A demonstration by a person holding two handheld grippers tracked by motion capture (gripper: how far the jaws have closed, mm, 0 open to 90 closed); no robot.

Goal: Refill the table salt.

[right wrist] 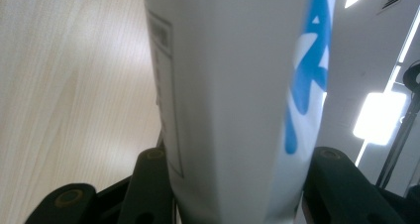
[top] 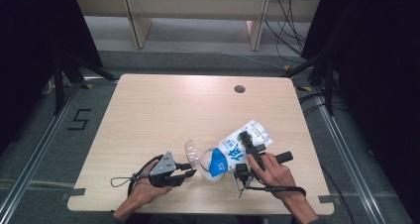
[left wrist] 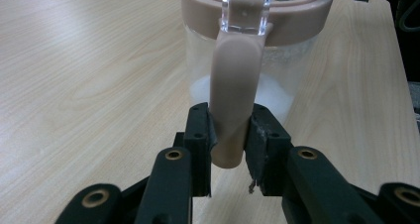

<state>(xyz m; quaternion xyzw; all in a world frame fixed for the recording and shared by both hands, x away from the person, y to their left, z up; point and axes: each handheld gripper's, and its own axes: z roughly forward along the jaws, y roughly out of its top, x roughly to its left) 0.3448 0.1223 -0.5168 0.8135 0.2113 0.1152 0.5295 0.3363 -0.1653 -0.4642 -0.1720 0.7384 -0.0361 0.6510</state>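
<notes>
A clear jug with a beige rim stands near the table's front edge, some white powder in its bottom. Its beige handle is clamped between the jaws of my left gripper, which is shut on it. From above, the jug sits just right of the left gripper, its clear lid flipped up. My right gripper is shut on a white and blue bag, tilted with its blue end over the jug's mouth. The bag stands close between the right gripper's jaws.
The wooden table has a round cable hole at the back right. Dark curtains flank both sides. A desk's pale legs stand on the floor beyond the far edge.
</notes>
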